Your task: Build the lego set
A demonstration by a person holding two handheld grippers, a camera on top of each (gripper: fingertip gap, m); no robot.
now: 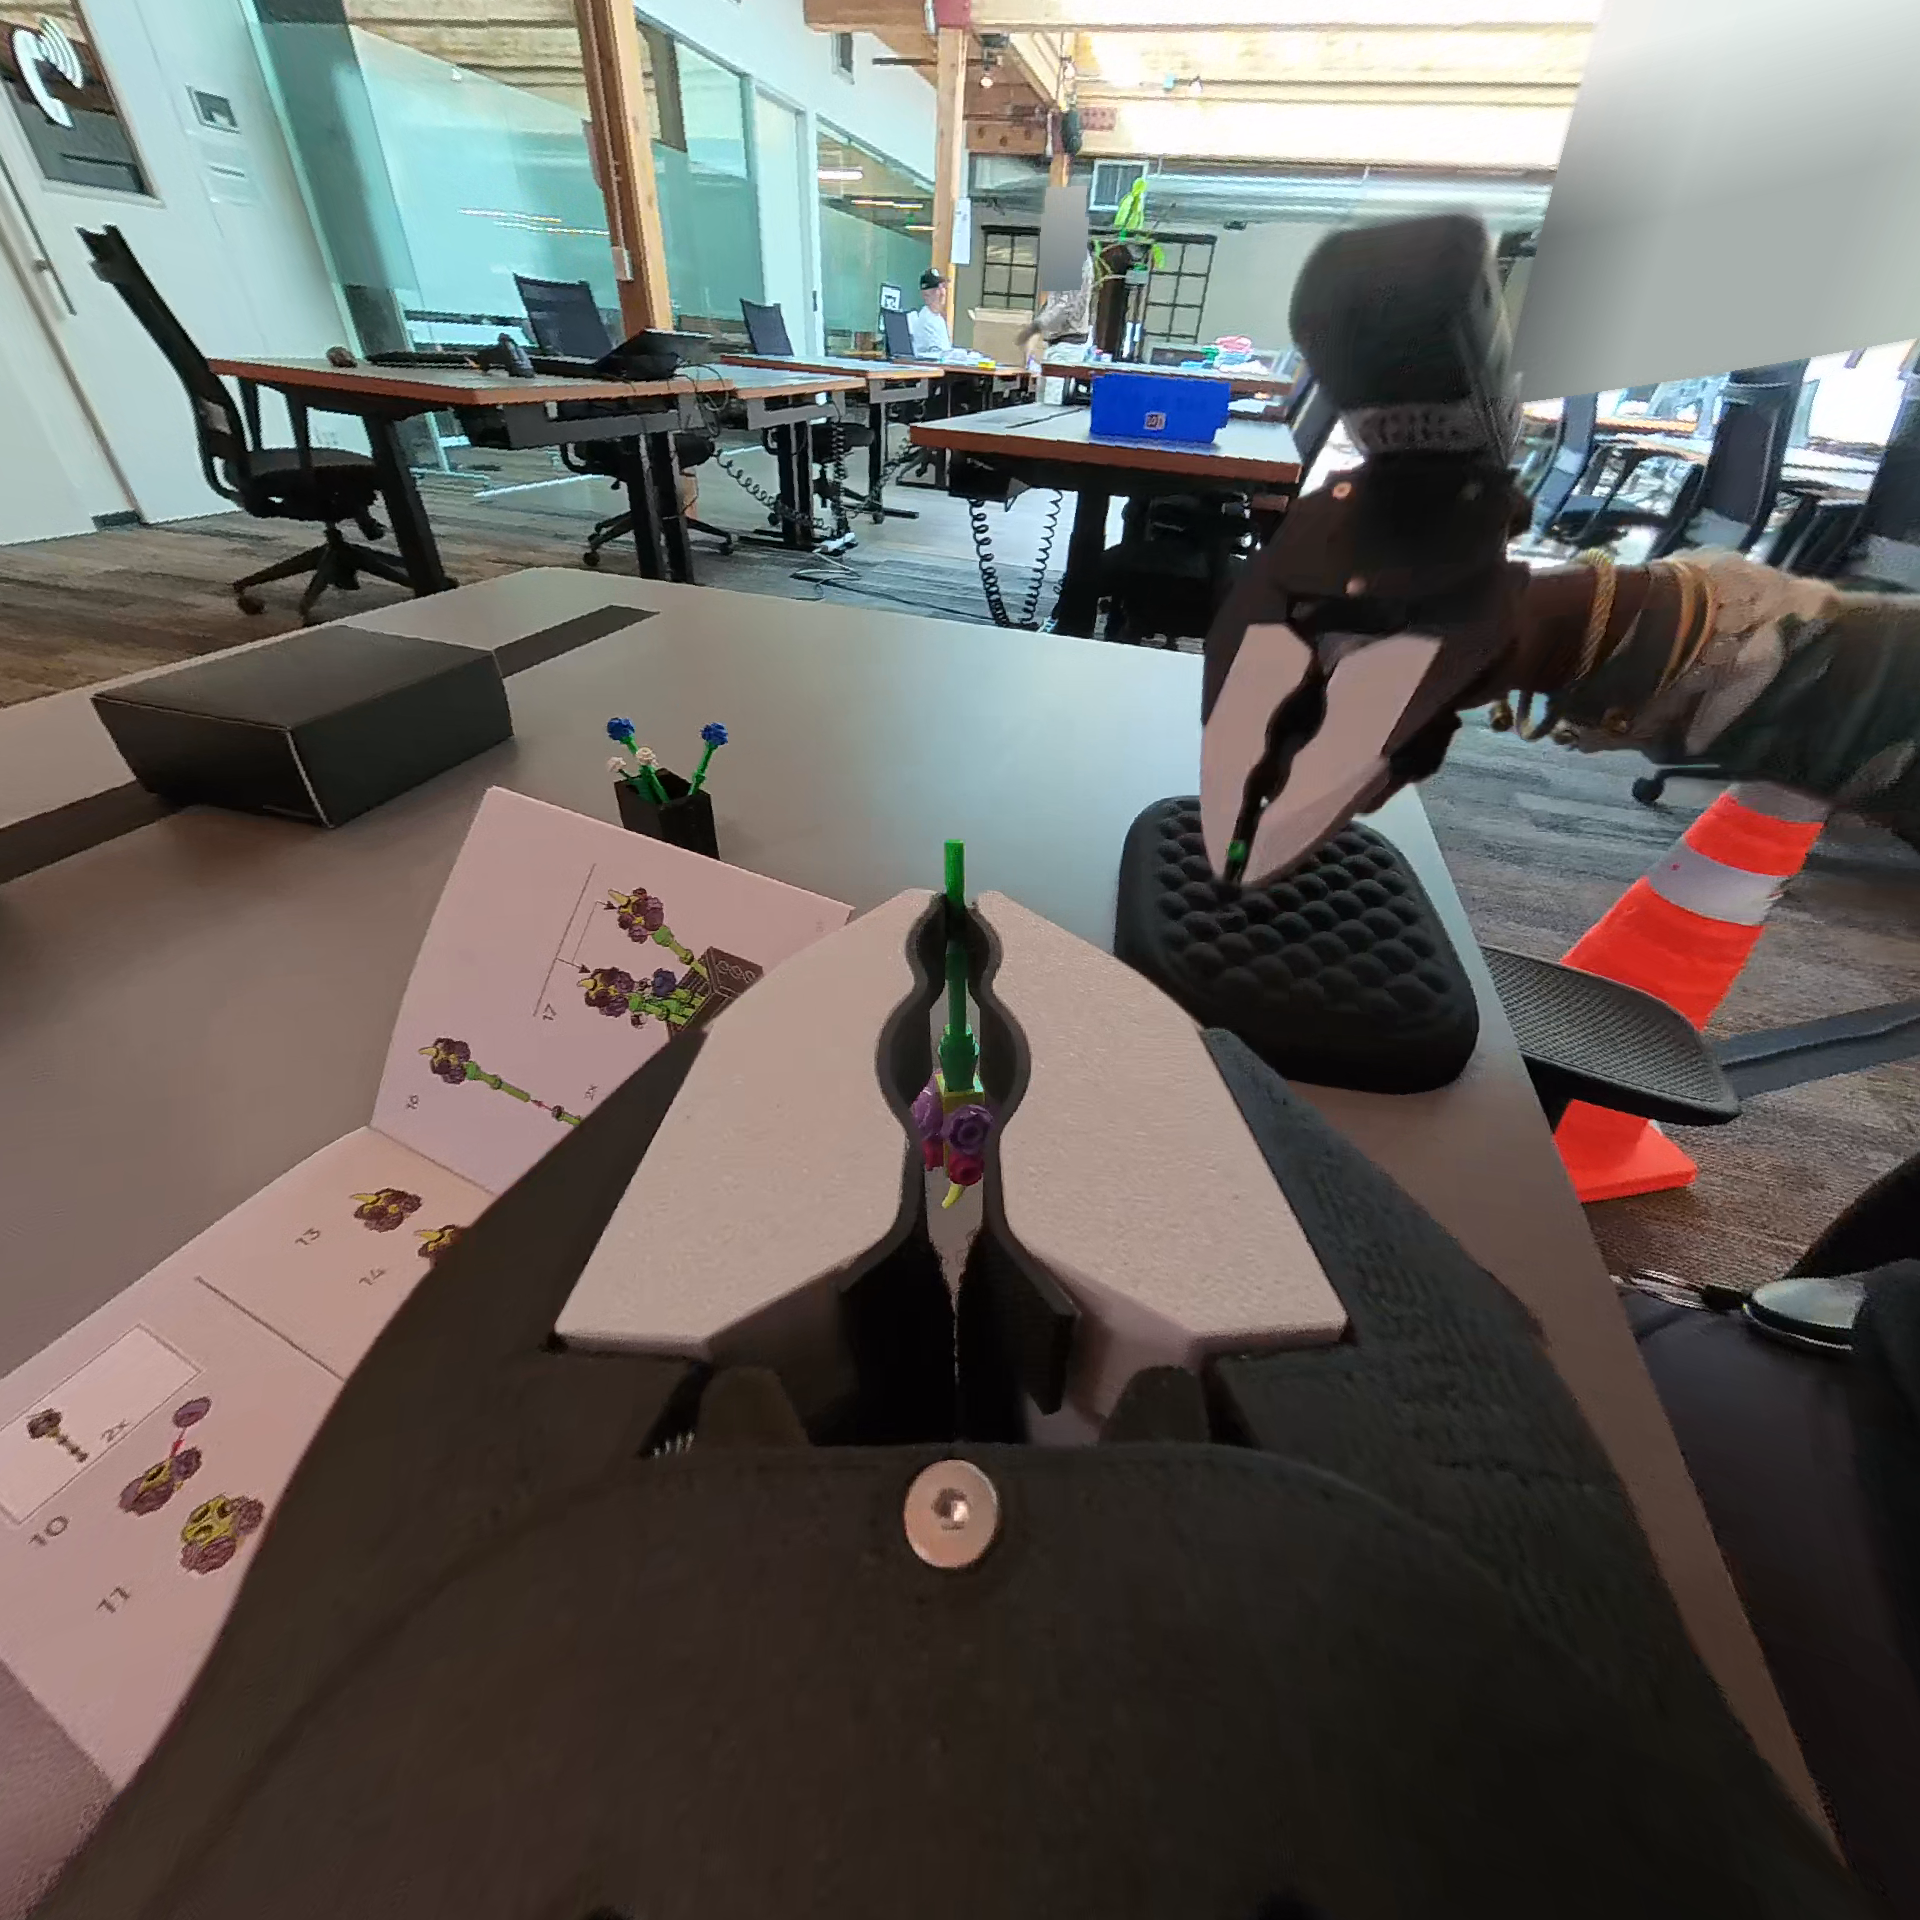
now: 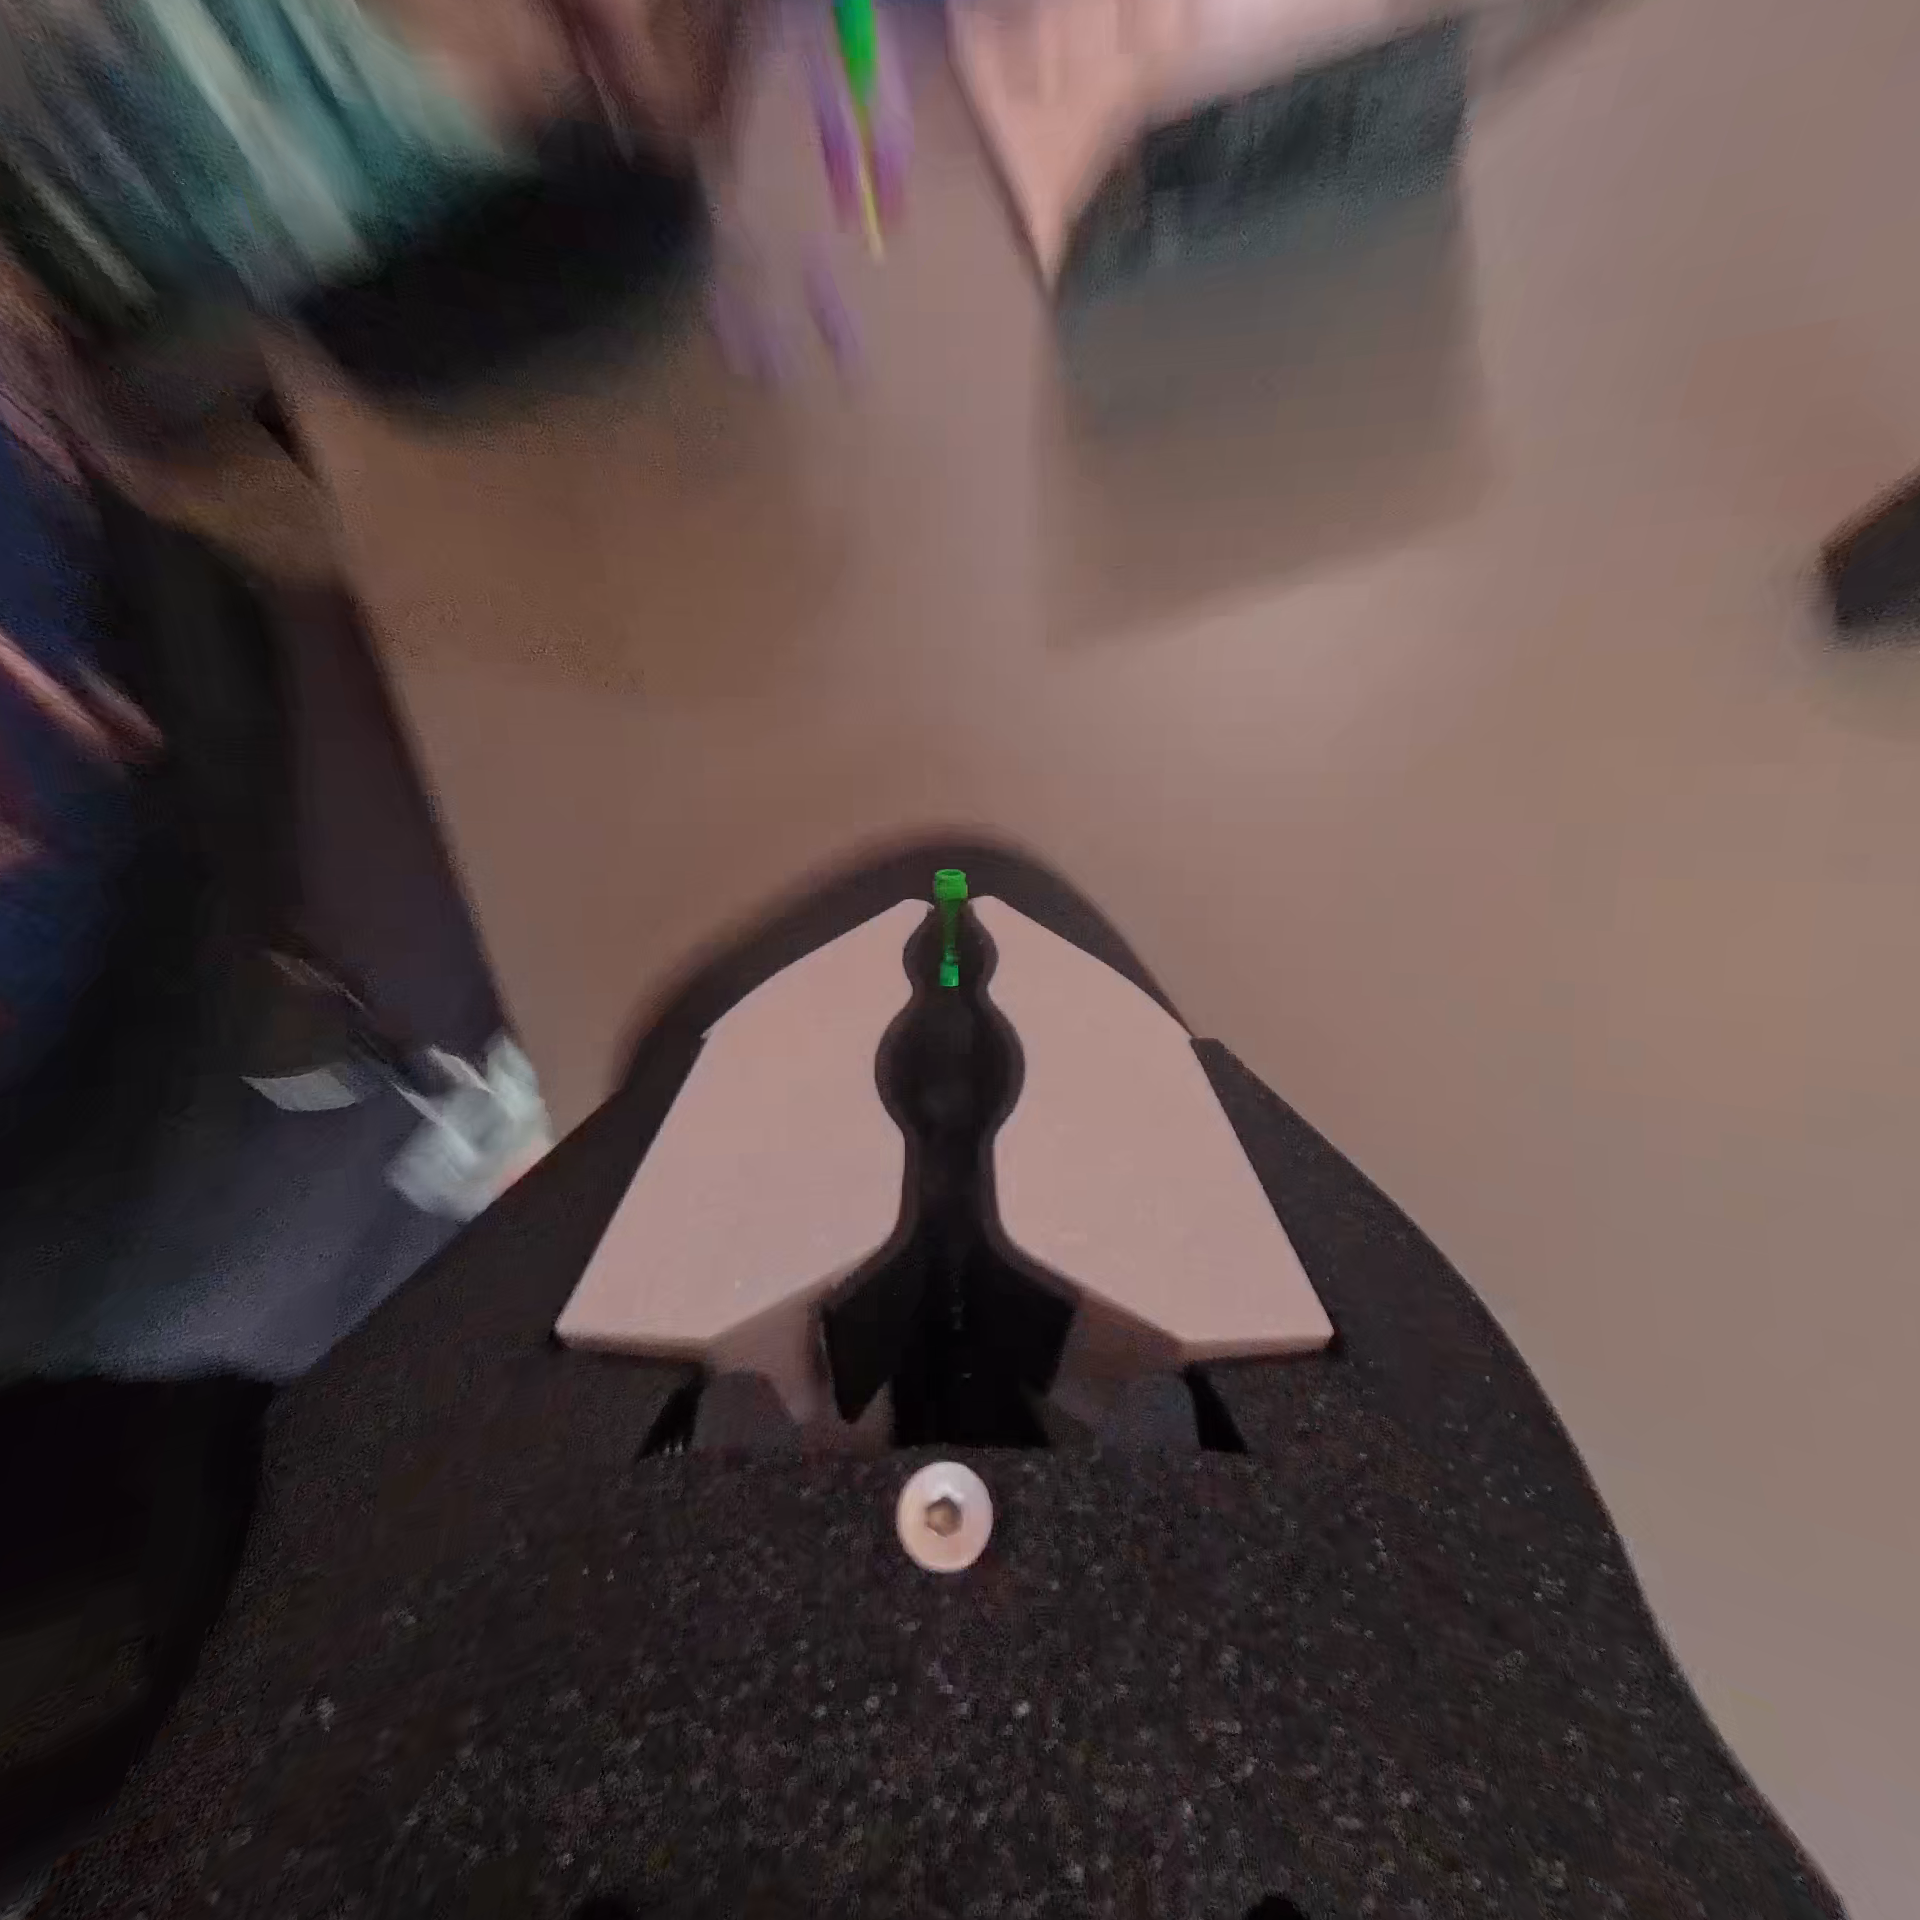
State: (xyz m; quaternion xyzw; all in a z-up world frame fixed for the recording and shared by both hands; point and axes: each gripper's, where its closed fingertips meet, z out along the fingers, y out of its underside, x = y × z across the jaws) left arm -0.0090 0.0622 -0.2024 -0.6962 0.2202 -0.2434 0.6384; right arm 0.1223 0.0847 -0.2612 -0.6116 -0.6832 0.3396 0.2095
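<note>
My left gripper is shut on a green flower stem. The stem's purple flower head sits back between the fingers, and its free end pokes past the tips. My right gripper shows in the left wrist view at the right, over a black dimpled pad. In its own view the right gripper is shut on a small green stem piece. That view is heavily blurred. A black vase with blue and white flowers stands beyond the open instruction booklet.
A black box lies at the table's back left. An orange cone and a chair armrest stand off the table's right edge. A person's sleeve and wrist hold the right gripper. Office desks and chairs fill the background.
</note>
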